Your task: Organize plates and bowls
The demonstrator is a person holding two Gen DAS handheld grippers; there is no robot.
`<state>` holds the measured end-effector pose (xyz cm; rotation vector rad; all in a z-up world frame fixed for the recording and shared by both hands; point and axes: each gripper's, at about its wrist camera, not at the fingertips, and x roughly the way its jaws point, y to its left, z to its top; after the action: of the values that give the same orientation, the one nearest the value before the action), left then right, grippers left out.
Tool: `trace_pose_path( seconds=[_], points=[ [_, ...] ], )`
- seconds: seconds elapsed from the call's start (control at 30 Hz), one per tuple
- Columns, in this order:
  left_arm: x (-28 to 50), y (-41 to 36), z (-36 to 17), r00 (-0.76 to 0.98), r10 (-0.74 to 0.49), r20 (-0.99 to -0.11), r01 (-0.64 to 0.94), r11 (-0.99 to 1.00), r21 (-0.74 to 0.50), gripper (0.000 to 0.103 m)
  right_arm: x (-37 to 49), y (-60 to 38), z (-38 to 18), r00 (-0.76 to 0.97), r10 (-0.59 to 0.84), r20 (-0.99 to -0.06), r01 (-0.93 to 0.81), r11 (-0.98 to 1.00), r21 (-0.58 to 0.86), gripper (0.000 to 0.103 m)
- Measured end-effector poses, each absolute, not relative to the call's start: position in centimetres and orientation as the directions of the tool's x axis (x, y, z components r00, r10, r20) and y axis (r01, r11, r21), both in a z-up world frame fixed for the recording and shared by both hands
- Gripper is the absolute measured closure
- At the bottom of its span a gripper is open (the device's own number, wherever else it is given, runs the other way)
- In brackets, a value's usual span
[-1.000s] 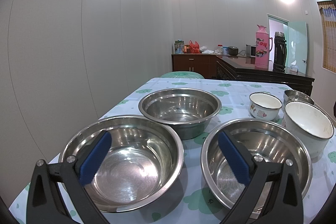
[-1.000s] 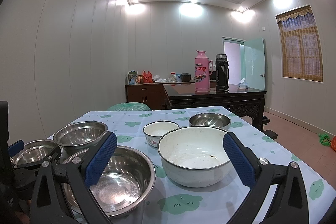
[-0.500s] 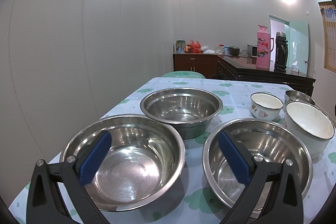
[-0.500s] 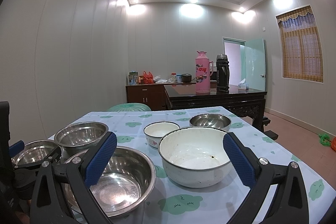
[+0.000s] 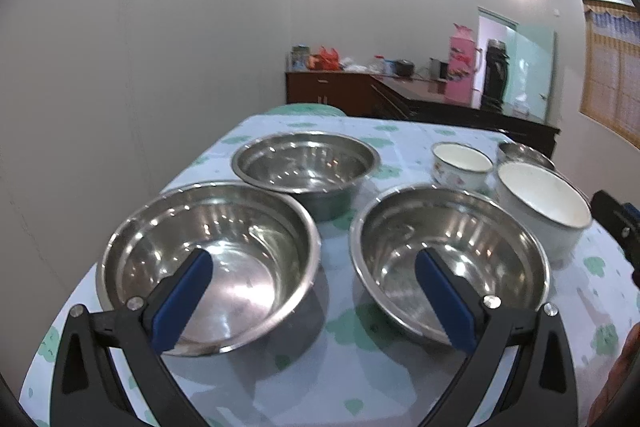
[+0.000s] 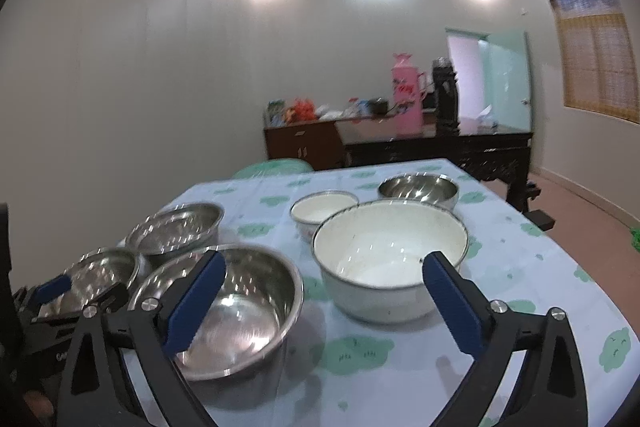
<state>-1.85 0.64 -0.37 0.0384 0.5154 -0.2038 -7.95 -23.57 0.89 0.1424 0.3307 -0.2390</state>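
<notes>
Three wide steel bowls stand on the cloud-print tablecloth (image 5: 336, 331): one near left (image 5: 248, 291), one near right (image 5: 400, 247), one behind them (image 5: 304, 167). At the right are a small white enamel bowl (image 5: 460, 163), a large white enamel bowl (image 5: 540, 203) and a small steel bowl (image 5: 520, 153). My left gripper (image 5: 314, 283) is open over the gap between the two near steel bowls. My right gripper (image 6: 324, 267) hovers before the large white bowl (image 6: 384, 251) and a steel bowl (image 6: 248, 303). Its jaws are closing with nothing pressed between them.
Beyond the table's far end are a green stool (image 6: 272, 169) and a dark wooden sideboard (image 6: 436, 147) bearing a pink flask (image 6: 406, 95). The other gripper's black frame shows at each view's edge (image 6: 52, 291). A white wall runs close along the table's left side.
Both views have tipped downward, so the bowls sit higher in frame. The right gripper's blue pads have drawn slightly closer together. No bowl has moved.
</notes>
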Motion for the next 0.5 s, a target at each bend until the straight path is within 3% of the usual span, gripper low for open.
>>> trace_pose_path(
  seconds=[0.1,0.27,0.5],
  points=[
    [-2.3,0.4,-0.4,0.834,-0.214,-0.508,0.236,0.971,-0.022,0.003,-8.1,-24.3,0.2,0.906,-0.170,-0.387,0.230,0.967,0.112,0.015],
    [-2.8,-0.7,-0.3,0.818,-0.240,-0.523,0.271,0.962,-0.019,0.009,-8.4,-25.7,-1.4,0.887,-0.140,-0.439,0.234,0.958,0.167,0.015],
    [-3.1,-1.9,-1.0,0.791,-0.262,-0.554,0.301,0.953,-0.020,0.009,-9.4,-25.8,-1.7,0.902,-0.134,-0.410,0.224,0.958,0.179,0.016]
  ],
)
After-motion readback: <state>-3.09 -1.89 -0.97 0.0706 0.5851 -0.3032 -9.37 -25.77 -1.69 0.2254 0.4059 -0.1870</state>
